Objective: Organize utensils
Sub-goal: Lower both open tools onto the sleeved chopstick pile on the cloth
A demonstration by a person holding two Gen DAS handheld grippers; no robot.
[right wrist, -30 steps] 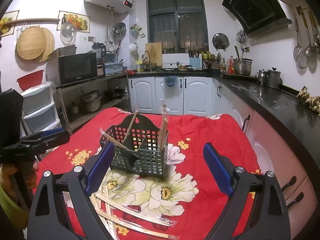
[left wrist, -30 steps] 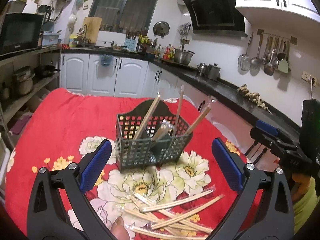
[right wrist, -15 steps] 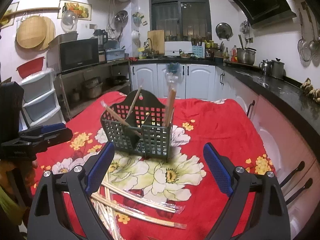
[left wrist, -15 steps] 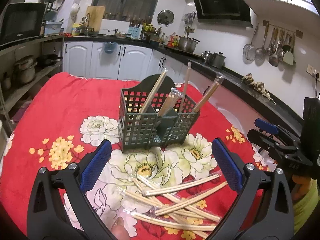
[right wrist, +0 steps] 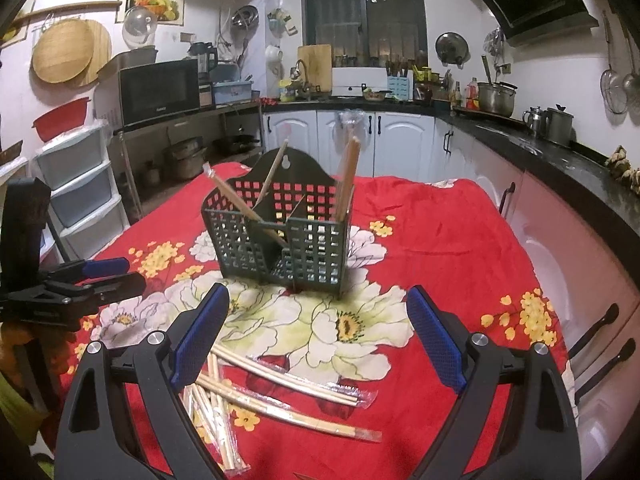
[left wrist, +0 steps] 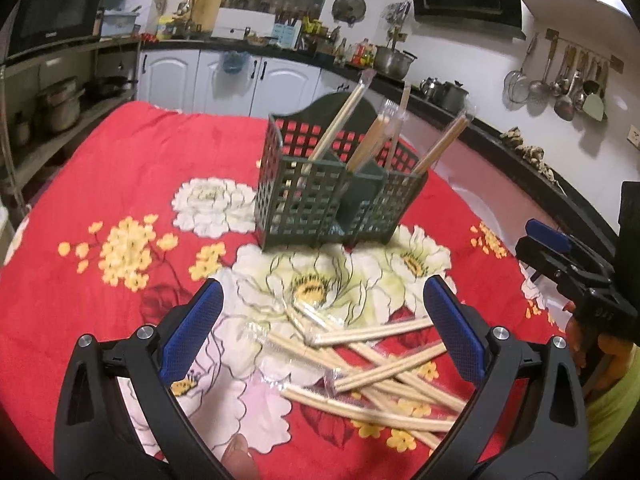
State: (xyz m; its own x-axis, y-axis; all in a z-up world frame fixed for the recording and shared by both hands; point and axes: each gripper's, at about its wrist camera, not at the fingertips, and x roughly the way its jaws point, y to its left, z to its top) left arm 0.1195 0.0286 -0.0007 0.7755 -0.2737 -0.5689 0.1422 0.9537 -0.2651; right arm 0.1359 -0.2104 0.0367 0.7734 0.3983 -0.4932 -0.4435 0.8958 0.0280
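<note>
A dark green slotted utensil holder (left wrist: 338, 196) stands on the red flowered cloth, with several wrapped chopstick pairs (left wrist: 370, 136) upright in it; it also shows in the right wrist view (right wrist: 280, 236). A loose pile of wrapped chopsticks (left wrist: 380, 364) lies on the cloth in front of it, seen too in the right wrist view (right wrist: 280, 392). My left gripper (left wrist: 324, 332) is open and empty above the pile. My right gripper (right wrist: 318, 340) is open and empty, above the pile's right part. Each gripper shows at the edge of the other's view.
The red cloth (left wrist: 120, 184) covers the table. A black counter (right wrist: 560, 152) with pots runs along the right wall. Shelves with a microwave (right wrist: 160, 90) and plastic drawers (right wrist: 76, 188) stand to the left.
Both grippers have tilted down and moved closer to the table, so the holder and the chopstick pile appear larger and higher in view. Both stay open and empty.
</note>
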